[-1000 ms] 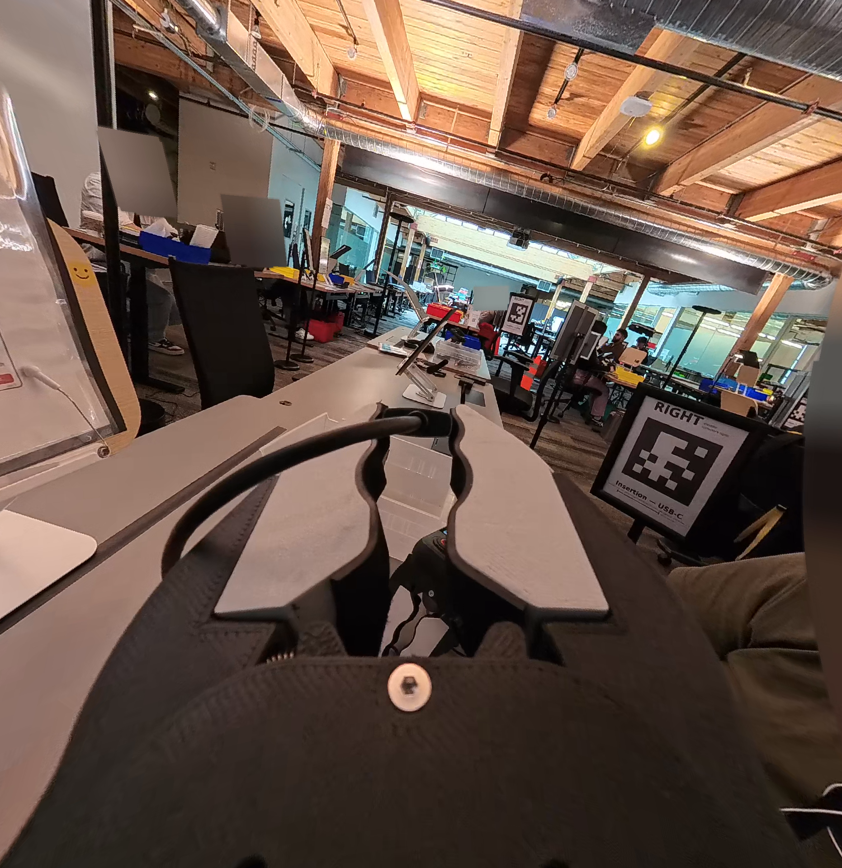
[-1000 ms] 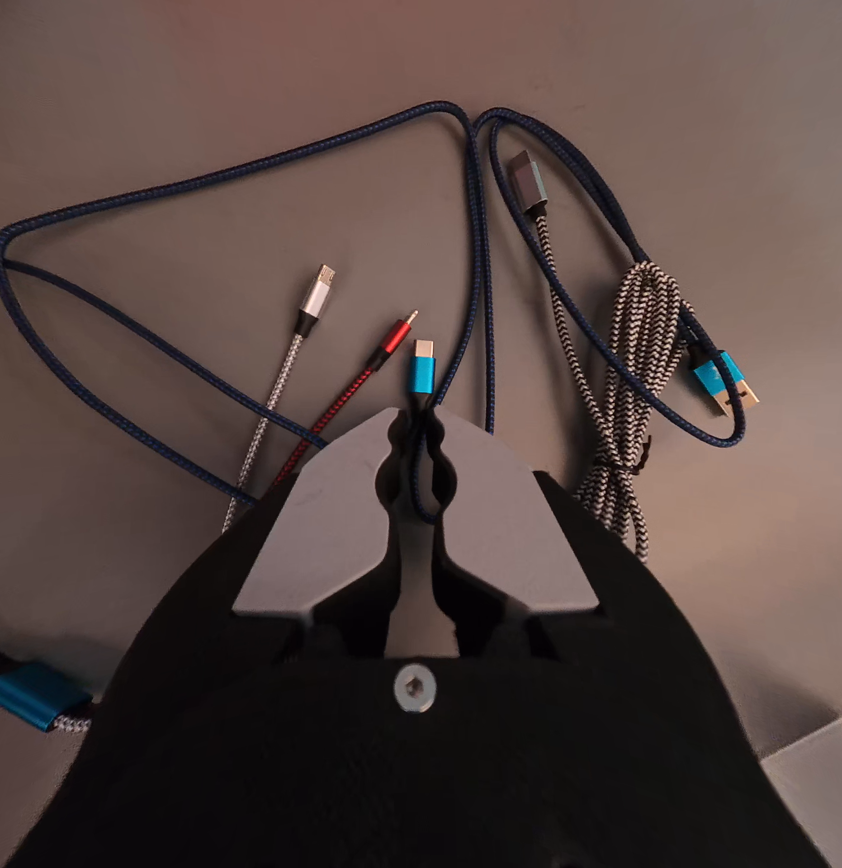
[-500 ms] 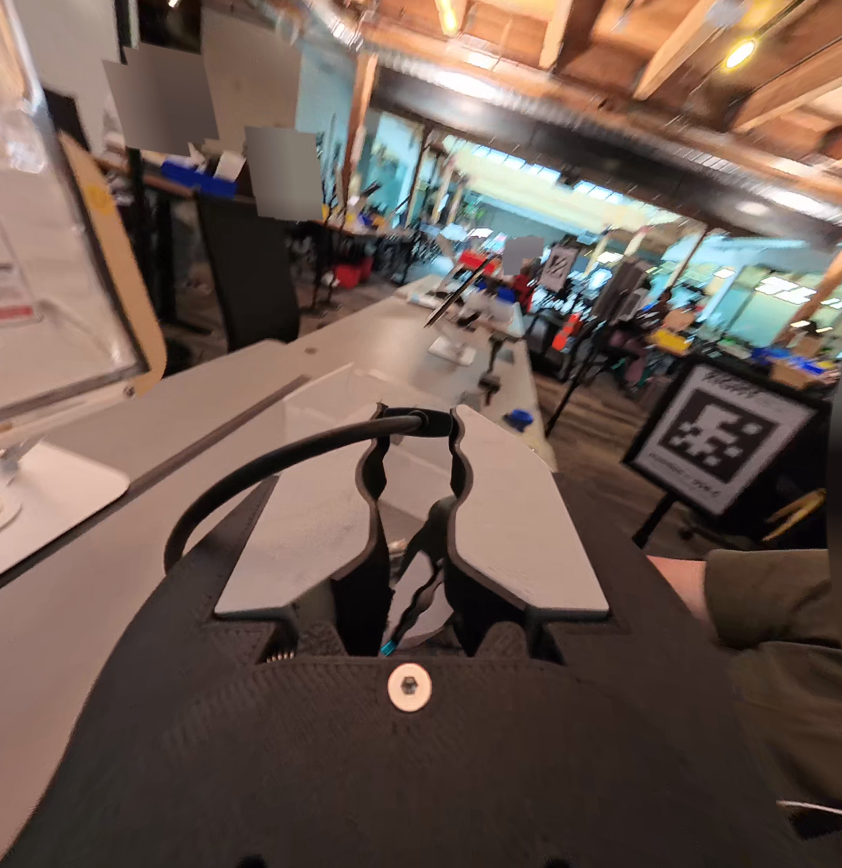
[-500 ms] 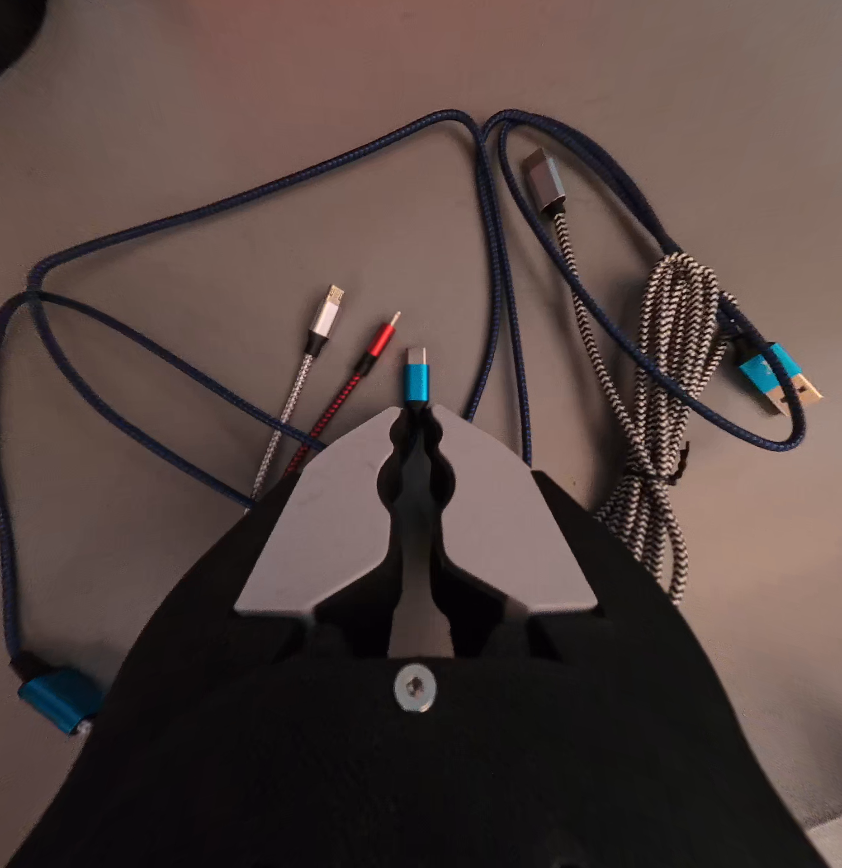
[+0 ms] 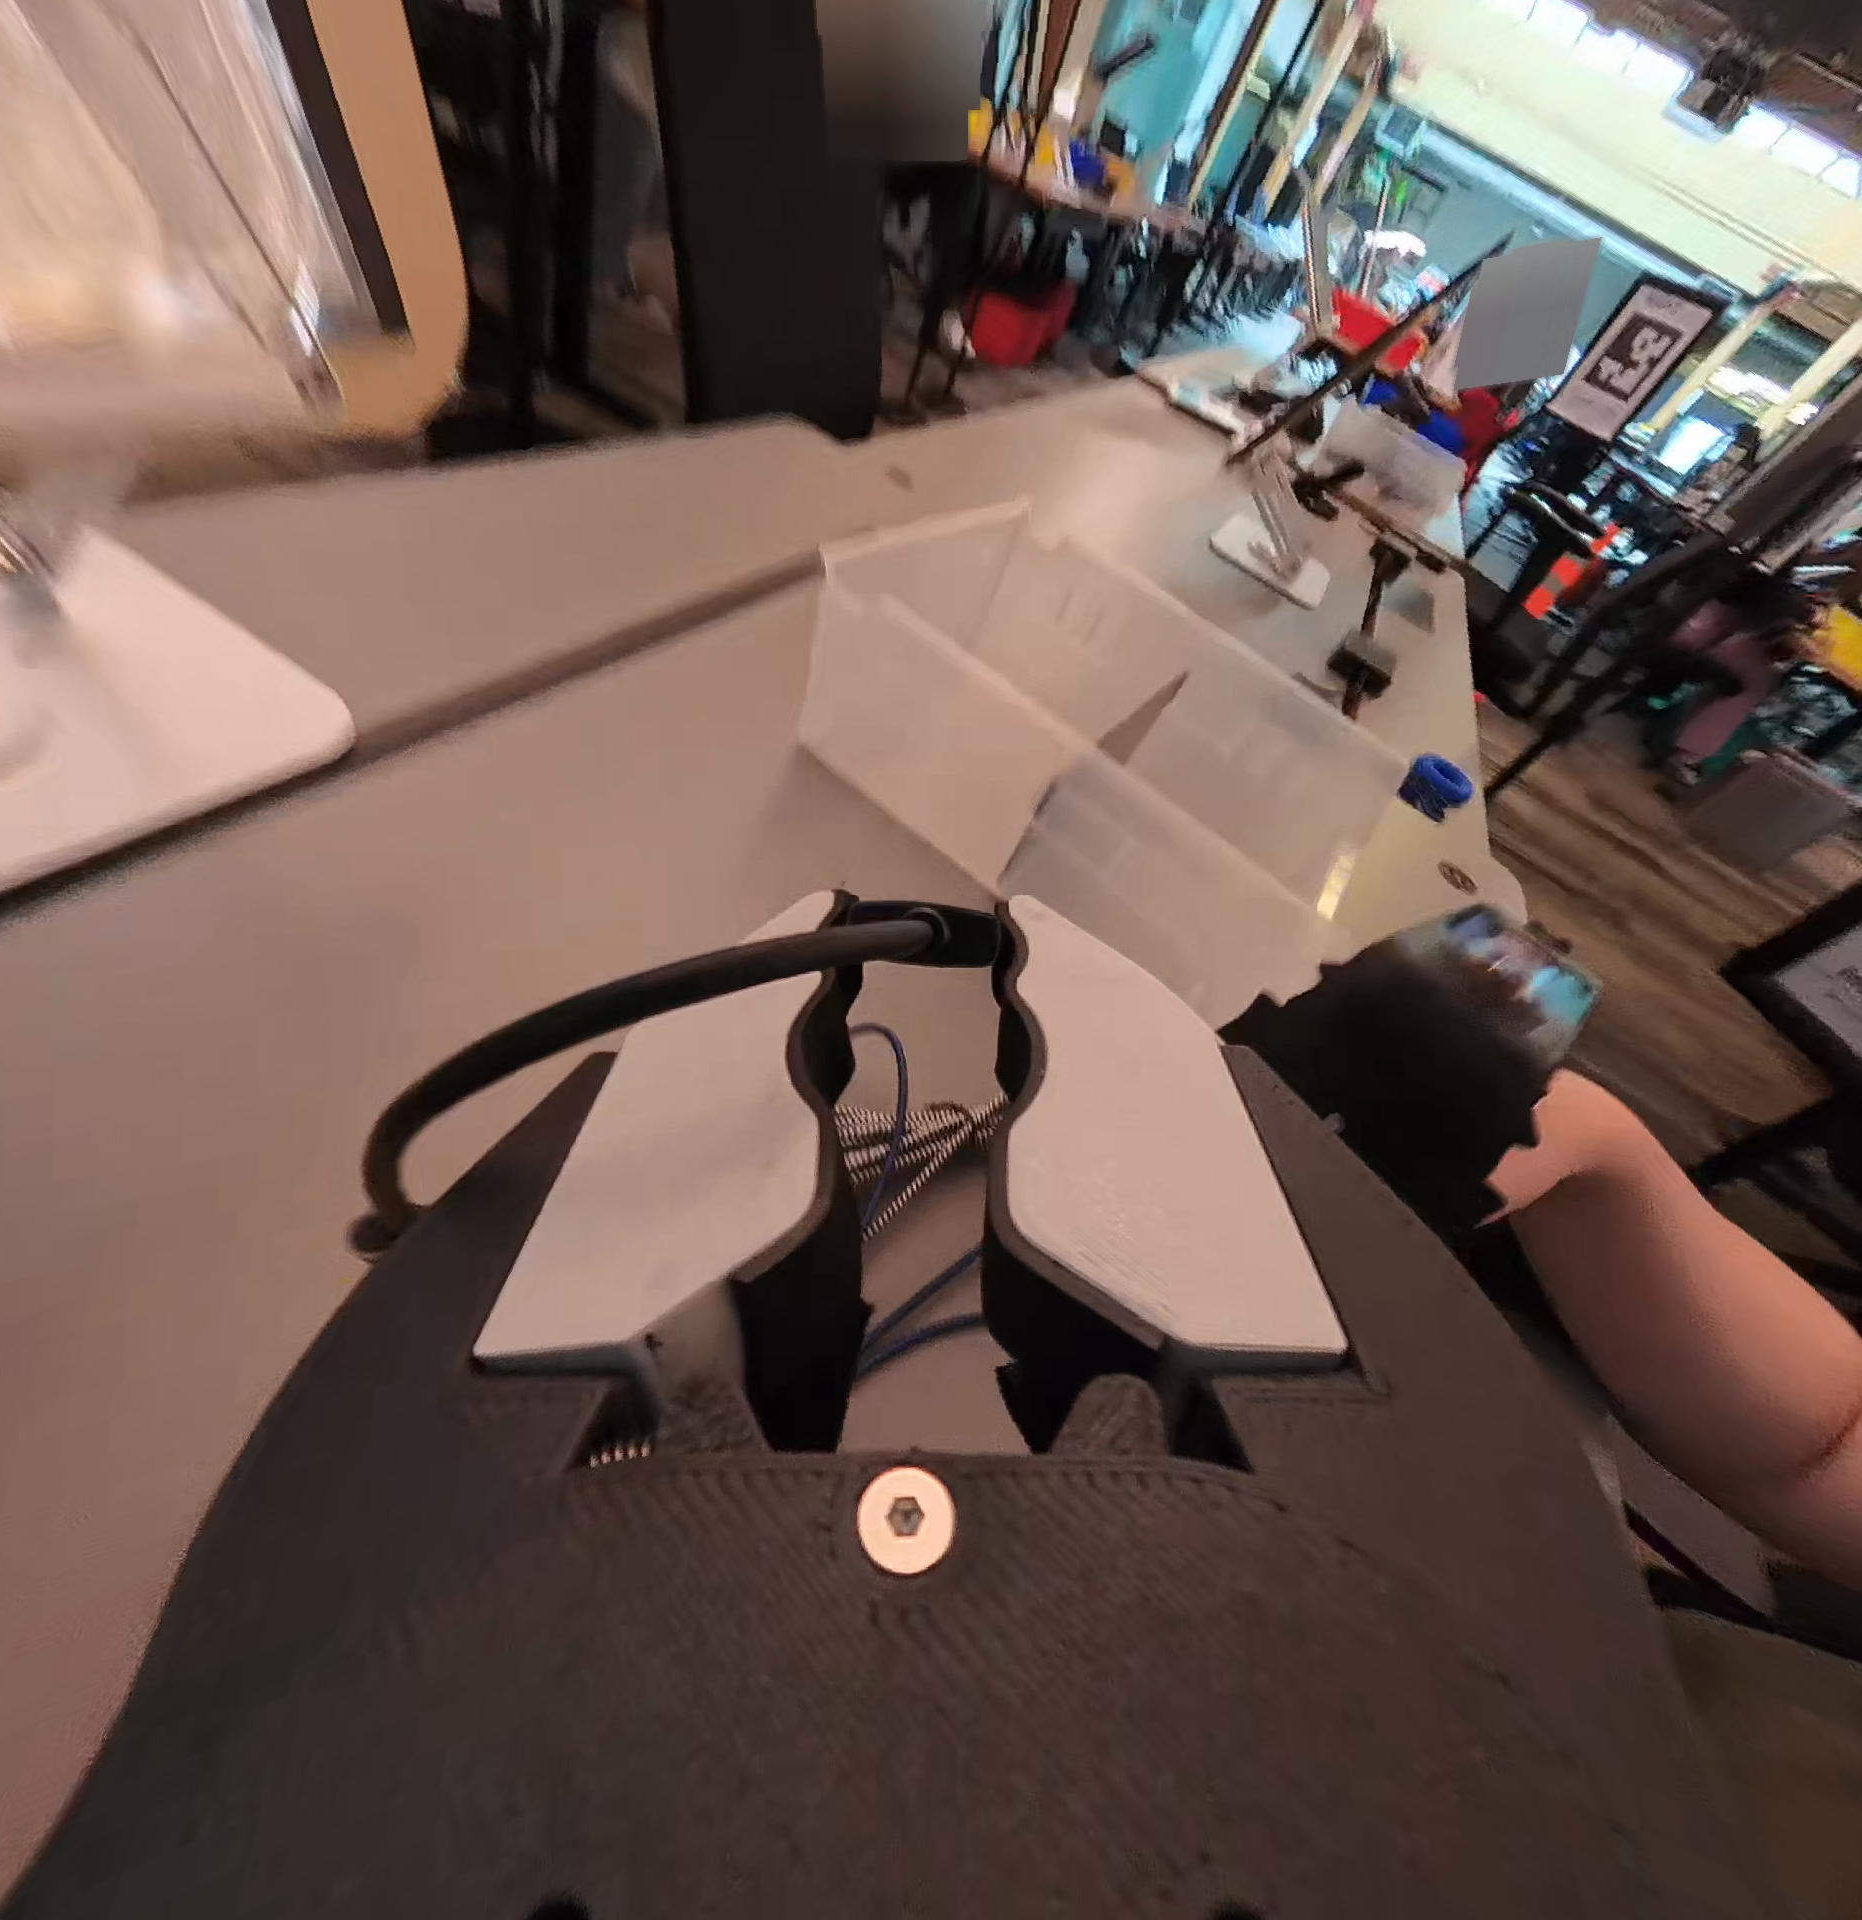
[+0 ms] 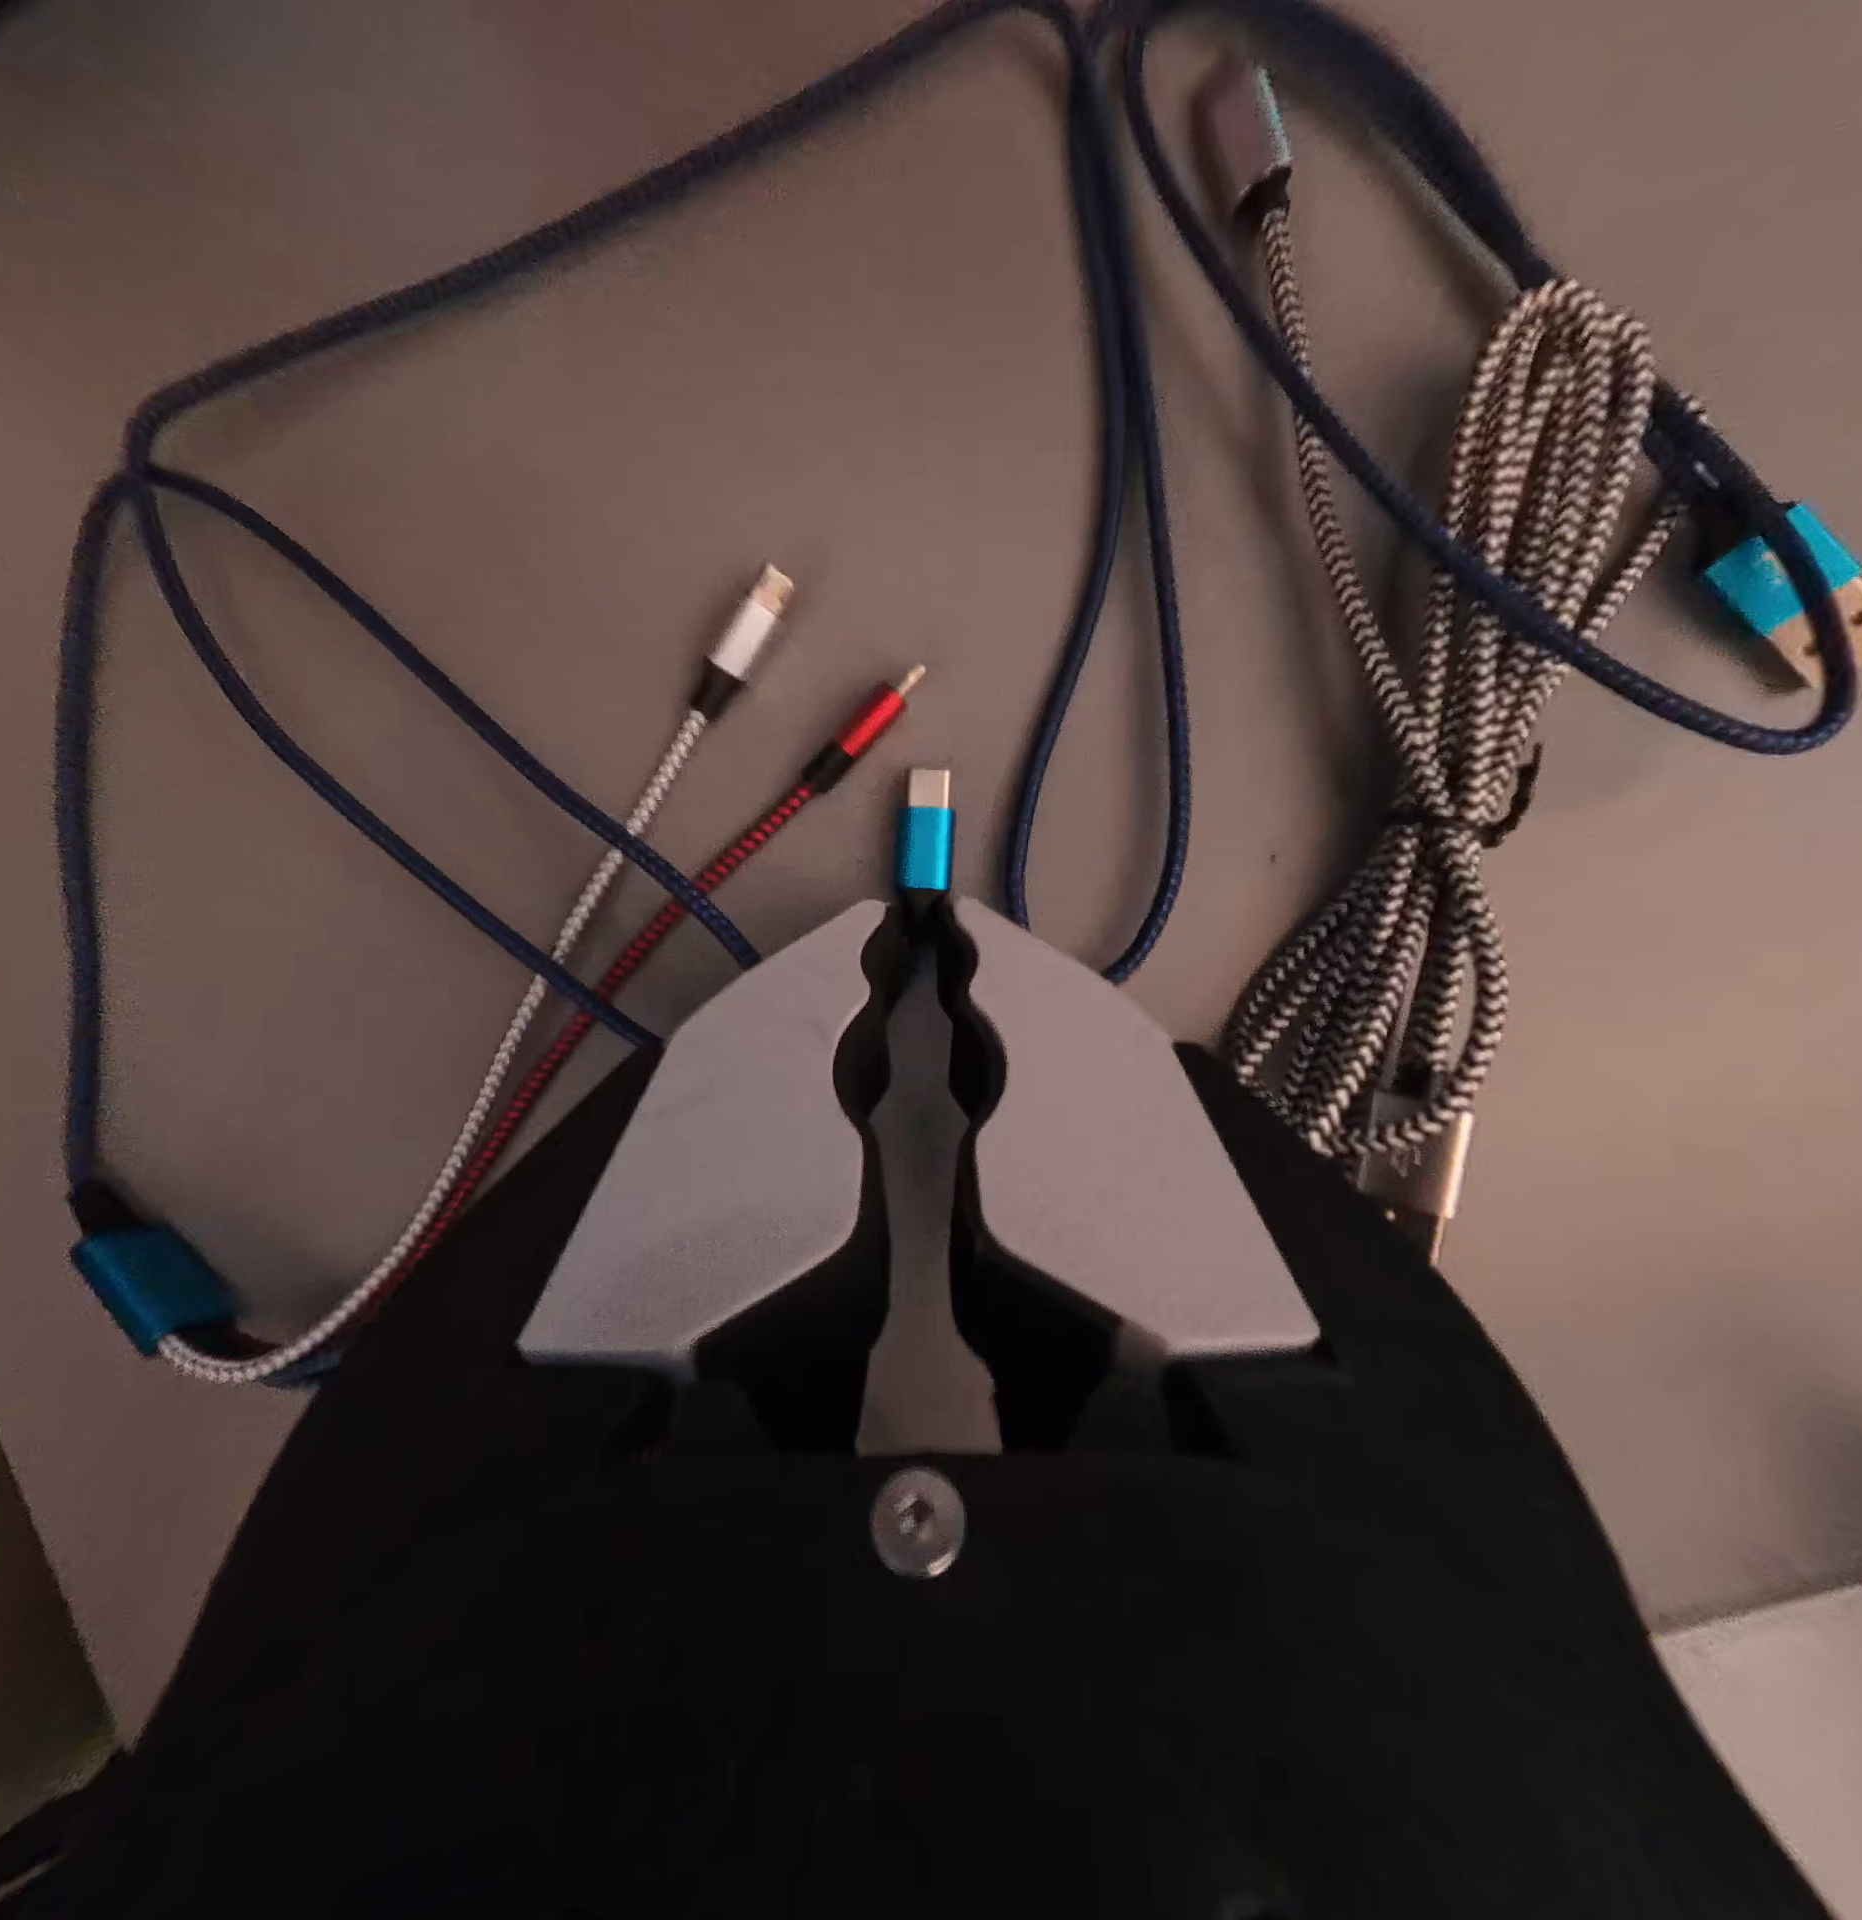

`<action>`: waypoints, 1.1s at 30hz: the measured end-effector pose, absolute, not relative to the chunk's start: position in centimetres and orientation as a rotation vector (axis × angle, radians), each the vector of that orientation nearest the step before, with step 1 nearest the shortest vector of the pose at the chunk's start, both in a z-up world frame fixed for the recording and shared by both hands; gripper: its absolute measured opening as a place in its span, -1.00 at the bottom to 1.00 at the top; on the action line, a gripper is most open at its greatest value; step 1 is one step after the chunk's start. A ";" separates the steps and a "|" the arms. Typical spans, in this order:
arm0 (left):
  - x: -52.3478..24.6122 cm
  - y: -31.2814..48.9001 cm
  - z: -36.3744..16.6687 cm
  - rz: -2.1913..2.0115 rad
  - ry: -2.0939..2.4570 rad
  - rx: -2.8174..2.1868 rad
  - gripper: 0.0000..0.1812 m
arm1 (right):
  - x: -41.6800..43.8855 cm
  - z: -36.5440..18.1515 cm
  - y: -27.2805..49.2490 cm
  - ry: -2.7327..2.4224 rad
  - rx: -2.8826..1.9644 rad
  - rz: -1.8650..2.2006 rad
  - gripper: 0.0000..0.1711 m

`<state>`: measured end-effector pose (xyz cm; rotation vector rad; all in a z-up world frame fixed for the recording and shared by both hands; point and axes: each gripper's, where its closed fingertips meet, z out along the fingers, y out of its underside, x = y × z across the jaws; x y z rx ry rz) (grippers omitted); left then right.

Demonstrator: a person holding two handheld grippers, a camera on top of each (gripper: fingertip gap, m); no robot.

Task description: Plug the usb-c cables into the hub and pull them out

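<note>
My left gripper is shut on the thick black end of a black cable that arcs off to the left; I cannot see a hub body. It hangs above the grey table. My right gripper is shut on the dark blue braided cable just behind its blue USB-C plug, which sticks out past the tips. A red plug and a silver plug lie just to its left. The right gripper also shows in the left wrist view, held by a bare forearm.
A bundled black-and-white braided cable, a blue USB-A plug, a grey plug and a blue splitter sleeve lie on the table. A clear compartment box stands ahead of the left gripper. A white stand base is at the left. Some 20 centimetres of space lies between my two pairs of fingers.
The left gripper has tilted down from the room toward the table, still holding the black cable end. The right gripper has shifted with the blue plug; the splitter sleeve has come further into view.
</note>
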<state>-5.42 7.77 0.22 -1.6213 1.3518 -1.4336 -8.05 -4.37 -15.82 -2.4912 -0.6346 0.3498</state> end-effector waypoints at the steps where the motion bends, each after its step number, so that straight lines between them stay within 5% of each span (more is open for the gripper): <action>1: -5.2 7.6 -0.6 -1.453 1.358 -1.647 -0.75 | -8.1 -15.8 -4.4 -0.622 -2.496 0.367 -0.92; 23: -7.0 10.2 -11.1 -1.040 1.674 -2.002 -0.75 | -8.0 -15.9 -4.3 -0.634 -2.496 0.335 -0.91; 28: -8.7 9.9 -15.4 -0.775 1.790 -2.227 -0.98 | -8.0 -15.9 -4.4 -0.643 -2.496 0.327 -0.91; 33: -9.3 7.9 -15.9 -0.851 1.866 -2.373 -0.99 | -8.0 -15.9 -4.4 -0.652 -2.495 0.318 -0.91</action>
